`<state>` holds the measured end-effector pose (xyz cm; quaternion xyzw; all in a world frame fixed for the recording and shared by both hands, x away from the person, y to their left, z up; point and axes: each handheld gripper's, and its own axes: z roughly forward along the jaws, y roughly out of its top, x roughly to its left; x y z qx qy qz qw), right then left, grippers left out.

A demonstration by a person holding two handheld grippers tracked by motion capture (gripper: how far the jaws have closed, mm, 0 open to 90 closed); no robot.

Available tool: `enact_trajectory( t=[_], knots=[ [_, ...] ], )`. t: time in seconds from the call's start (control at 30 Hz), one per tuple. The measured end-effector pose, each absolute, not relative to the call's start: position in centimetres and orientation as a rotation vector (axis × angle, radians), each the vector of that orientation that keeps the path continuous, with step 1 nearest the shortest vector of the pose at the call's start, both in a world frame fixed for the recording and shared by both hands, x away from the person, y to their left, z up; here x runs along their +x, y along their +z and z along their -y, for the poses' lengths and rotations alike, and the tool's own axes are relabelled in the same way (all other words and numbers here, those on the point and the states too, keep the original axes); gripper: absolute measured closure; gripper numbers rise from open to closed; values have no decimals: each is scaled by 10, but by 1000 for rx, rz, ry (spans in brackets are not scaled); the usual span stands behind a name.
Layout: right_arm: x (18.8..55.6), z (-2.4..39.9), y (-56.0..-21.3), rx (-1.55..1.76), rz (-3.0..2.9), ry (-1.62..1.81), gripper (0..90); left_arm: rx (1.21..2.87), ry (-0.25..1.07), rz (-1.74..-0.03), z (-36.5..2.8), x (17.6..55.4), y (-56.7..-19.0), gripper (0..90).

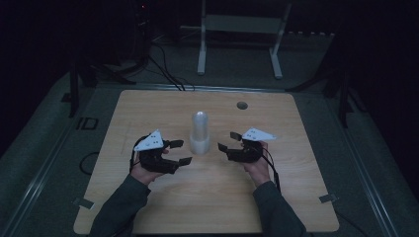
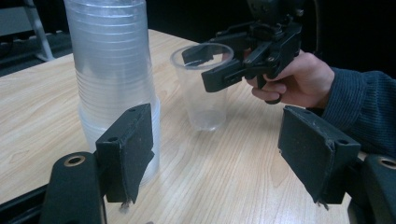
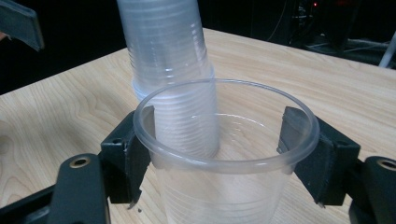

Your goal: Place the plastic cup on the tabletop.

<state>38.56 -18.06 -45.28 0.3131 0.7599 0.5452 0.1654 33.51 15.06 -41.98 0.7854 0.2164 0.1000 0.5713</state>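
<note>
A tall stack of clear plastic cups [image 1: 200,132] stands upside down in the middle of the wooden table [image 1: 148,108]. Just right of it, a single clear cup [image 2: 203,88] stands upright on the table. My right gripper [image 1: 226,141] is open, with one jaw on either side of this cup's rim [image 3: 224,154]. In the right gripper view the stack [image 3: 170,60] rises right behind the cup. My left gripper [image 1: 184,152] is open and holds nothing, left of the stack. Its own view has the stack [image 2: 112,74] beside its left jaw and the right gripper [image 2: 212,65] beyond.
A round hole [image 1: 242,105] sits in the table's far right part. Behind the table stands a white metal frame [image 1: 242,24], and dark cables [image 1: 163,64] run over the floor. The room is dim. Bare wood lies in front of both hands.
</note>
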Motion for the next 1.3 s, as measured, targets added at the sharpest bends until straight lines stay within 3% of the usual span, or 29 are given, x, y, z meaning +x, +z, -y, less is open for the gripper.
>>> enact_trajectory(
  t=[0.6, 0.93, 1.3],
  knots=[
    [385, 176, -472, 863, -2191, 1469, 272, 1838, 237, -509, -152, 335, -419, 266],
    [377, 187, -479, 897, -2261, 1440, 136, 1838, 232, -508, -151, 335, -420, 266],
    [365, 194, -480, 935, -2251, 1392, 115, 1836, 235, -510, -153, 335, -419, 266]
  ],
)
